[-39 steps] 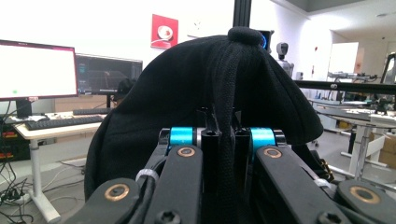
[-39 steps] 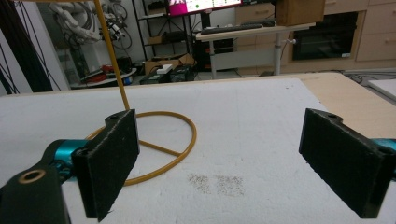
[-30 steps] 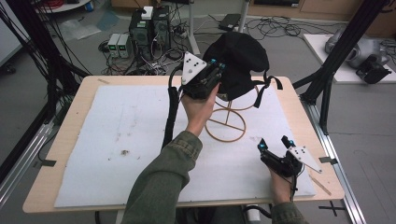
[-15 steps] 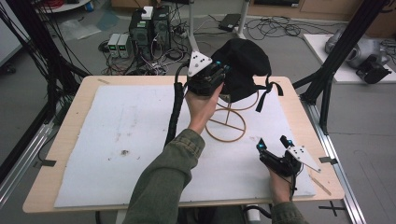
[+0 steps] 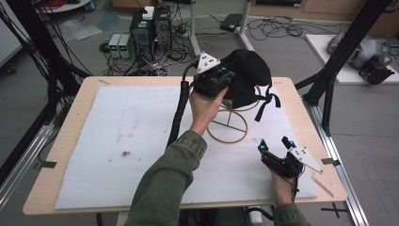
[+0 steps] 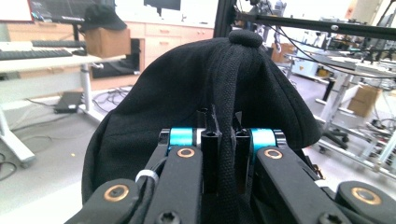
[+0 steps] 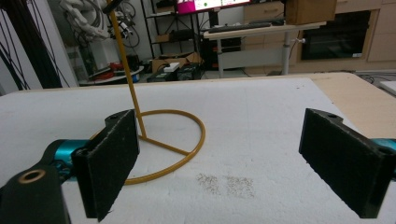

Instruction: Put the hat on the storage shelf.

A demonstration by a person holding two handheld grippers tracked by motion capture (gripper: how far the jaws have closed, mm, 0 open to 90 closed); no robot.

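Hidden: black cap [image 5: 247,77] covers the yellow stand's [image 5: 229,126] top.
Left gripper [image 5: 217,81]: jaws pinched on cap fabric (a seam fold).
Right gripper [image 5: 277,149]: jaws wide, empty.

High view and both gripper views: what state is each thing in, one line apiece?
Black fabric cap: draped over the stand's top, a fold pinched by the left gripper.
Yellow wire stand: upright, ring base flat on the white mat.
Left gripper: shut on the cap's fabric.
Right gripper: open, nothing between its pads, low over the mat.
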